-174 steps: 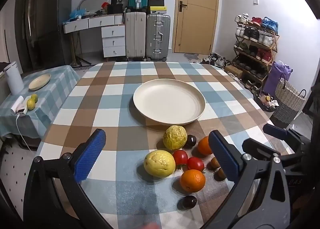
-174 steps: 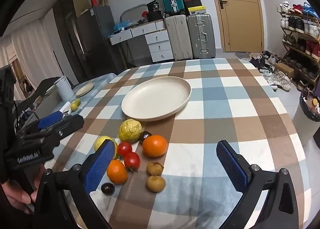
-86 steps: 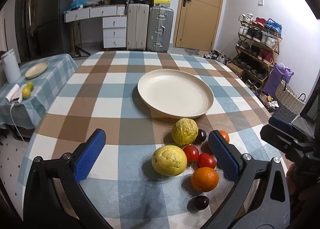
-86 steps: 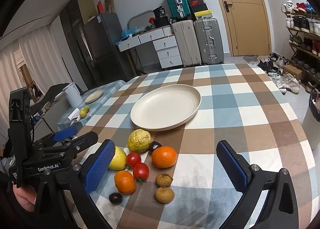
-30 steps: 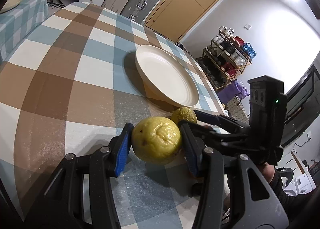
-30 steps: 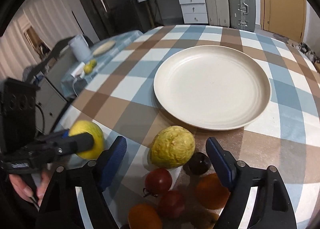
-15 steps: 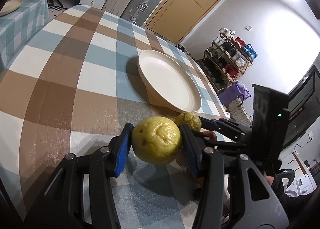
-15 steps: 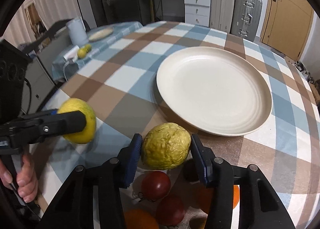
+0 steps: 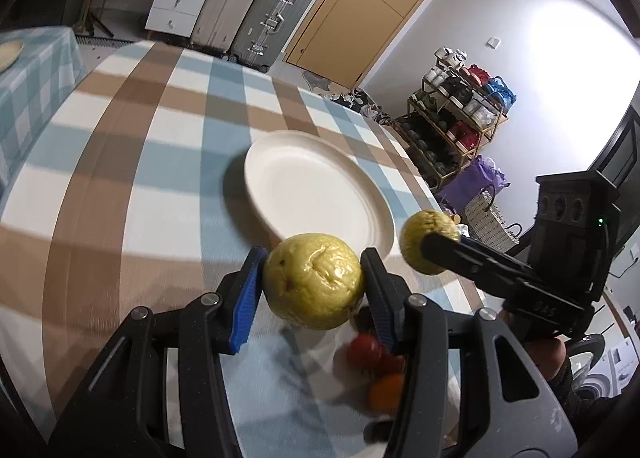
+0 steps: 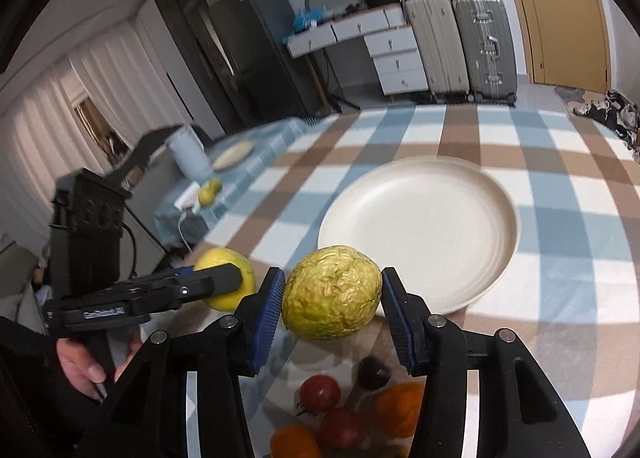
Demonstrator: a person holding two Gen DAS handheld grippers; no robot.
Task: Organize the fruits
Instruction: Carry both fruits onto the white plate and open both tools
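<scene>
Fruit is being carried by both grippers above the checked desk (image 9: 132, 161). In the left wrist view, the left gripper (image 9: 312, 290) is pinching a smooth yellow citrus (image 9: 313, 286) between its blue pads, low in the centre of the frame, closed to the width of the fruit. In the right wrist view, the right gripper (image 10: 331, 306) is clamping a wrinkled yellow-green citrus (image 10: 332, 298) the same way, also at lower centre. Each gripper is showing up in the other's view: the right one with its wrinkled fruit at the right of the left view, the left one with its smooth fruit at the lower left of the right view.

Beyond both fruits, a cream plate (image 10: 424, 225) is sitting bare on the desk in mid-frame. Below the held fruits, at the bottom of each frame, red tomatoes (image 10: 320, 392), oranges (image 10: 400, 406) and a dark plum (image 10: 373, 372) are lying grouped together on the cloth, blurred in the left view. Suitcases (image 10: 460, 41) are standing against the far wall, near a wooden door (image 9: 360, 13).
</scene>
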